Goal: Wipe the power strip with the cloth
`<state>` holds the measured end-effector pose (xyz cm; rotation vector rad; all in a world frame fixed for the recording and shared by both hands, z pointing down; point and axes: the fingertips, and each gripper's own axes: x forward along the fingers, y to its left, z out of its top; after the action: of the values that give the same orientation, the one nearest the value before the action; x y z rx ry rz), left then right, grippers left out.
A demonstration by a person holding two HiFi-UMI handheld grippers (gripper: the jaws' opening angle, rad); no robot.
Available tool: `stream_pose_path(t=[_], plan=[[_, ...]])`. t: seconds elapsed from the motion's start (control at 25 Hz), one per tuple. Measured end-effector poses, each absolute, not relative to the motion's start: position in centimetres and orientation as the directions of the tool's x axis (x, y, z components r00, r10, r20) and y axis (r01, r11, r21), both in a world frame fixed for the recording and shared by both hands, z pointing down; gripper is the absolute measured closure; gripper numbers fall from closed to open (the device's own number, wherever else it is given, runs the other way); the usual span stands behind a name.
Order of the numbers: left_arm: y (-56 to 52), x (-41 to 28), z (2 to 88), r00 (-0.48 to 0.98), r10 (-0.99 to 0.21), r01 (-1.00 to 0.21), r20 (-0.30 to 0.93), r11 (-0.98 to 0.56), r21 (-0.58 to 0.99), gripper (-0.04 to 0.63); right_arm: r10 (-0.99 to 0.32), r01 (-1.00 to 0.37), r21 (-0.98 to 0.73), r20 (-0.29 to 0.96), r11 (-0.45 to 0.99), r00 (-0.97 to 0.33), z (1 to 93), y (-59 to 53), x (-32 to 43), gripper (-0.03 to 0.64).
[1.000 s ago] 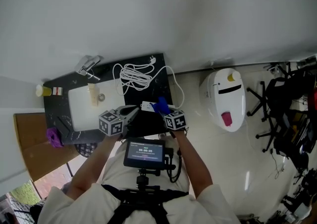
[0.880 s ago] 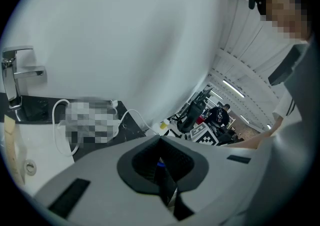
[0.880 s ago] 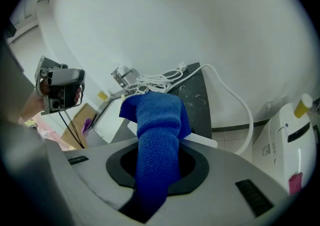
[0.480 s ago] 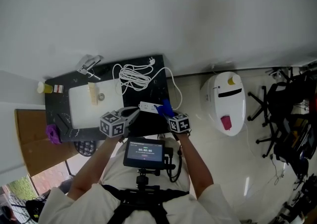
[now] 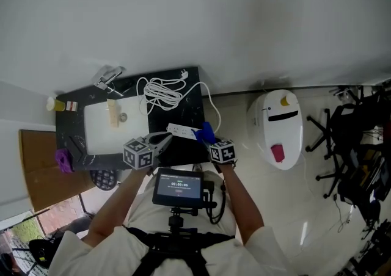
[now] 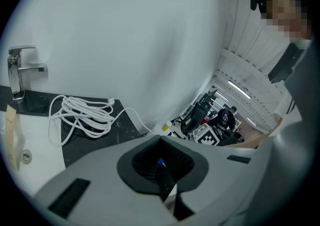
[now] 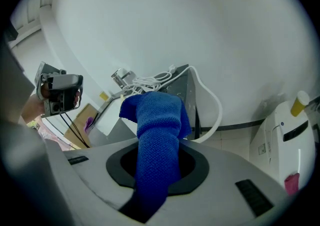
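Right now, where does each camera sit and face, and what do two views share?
Head view: on the head, steeply down at counter; forearms, left gripper, right gripper show.
Left gripper view: on that gripper, toward coiled cable and faucet; own jaws show.
Right gripper view: on that gripper, past the cloth; left gripper shows.
Gripper views share that cable.

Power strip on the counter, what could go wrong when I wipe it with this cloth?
1. The power strip seems to lie near the counter's front edge; a firm stroke may push it off.
2. The loose coiled cable behind it could snag or drag toward the sink.
3. The cloth sticks far out of the right gripper, so it may fold over.
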<state>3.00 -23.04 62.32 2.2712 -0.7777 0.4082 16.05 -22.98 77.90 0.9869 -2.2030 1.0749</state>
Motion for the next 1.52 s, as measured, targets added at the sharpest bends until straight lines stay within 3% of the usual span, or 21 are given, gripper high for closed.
stream_pose_path(t=[0.28, 0.72, 0.96, 1.52], plan=[[-22.3, 5.4, 62.3, 0.756, -0.447, -0.653, 0.479, -0.559, 0.51, 0.59, -0.409, -0.804, -0.474, 0.694, 0.359, -0.592, 78.9, -22.1, 22.0, 0.534], [-21.3, 4.6, 64.1, 0.677, -0.518, -0.735, 0.523, -0.464, 0.494, 0.591, -0.538, -0.799, -0.512, 0.597, 0.316, -0.595, 76.7, -24.1, 29.0, 0.534], [-20.3, 4.5, 64.5, 0.658, -0.513, -0.753, 0.551, -0.45, 0.479, 0.591, -0.576, -0.774, -0.533, 0.532, 0.341, -0.62, 75.5, -25.2, 28.6, 0.532], [-20.3, 0.7, 61.1, 0.721, -0.491, -0.693, 0.49, -0.537, 0.481, 0.591, -0.684, -0.763, -0.538, 0.405, 0.358, -0.606, 68.9, -22.7, 23.5, 0.531]])
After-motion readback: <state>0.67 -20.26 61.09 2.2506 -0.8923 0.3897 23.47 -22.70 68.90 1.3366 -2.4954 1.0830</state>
